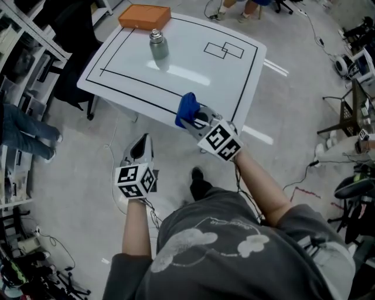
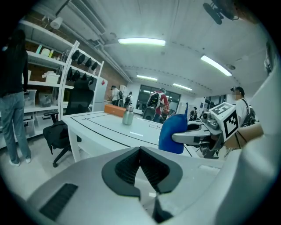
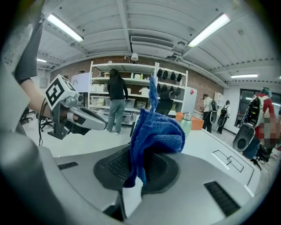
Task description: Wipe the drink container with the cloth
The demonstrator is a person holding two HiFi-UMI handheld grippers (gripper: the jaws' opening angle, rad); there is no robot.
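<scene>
- The white table (image 1: 193,76) spreads out ahead of both tools. Its near edge sits right under the right gripper's tip, while the left gripper hangs short of it, off the near-left side.
- An orange box (image 1: 145,16) lies at the far edge, beyond everything else and just behind the bottle.
- The right gripper (image 1: 195,119) is clamped on the cloth and points forward over the near edge.
- The left gripper (image 1: 142,143) has its jaws pressed together with nothing between them. It is held lower and further back than the other tool.
- The blue cloth (image 3: 153,132) bunches up out of the right gripper's jaws, with a loose tail hanging below the pads.
- The drink container (image 1: 158,45), a pale green bottle with a metal cap, stands upright near the far edge. It lies well ahead of the right gripper and a little to its left, apart from both tools.
- Judgement: the cloth-bearing right gripper is the nearer one. The wipe calls for a forward-left reach across the table, with strokes running along the bottle's vertical axis. The empty left gripper could steady the bottle.
</scene>
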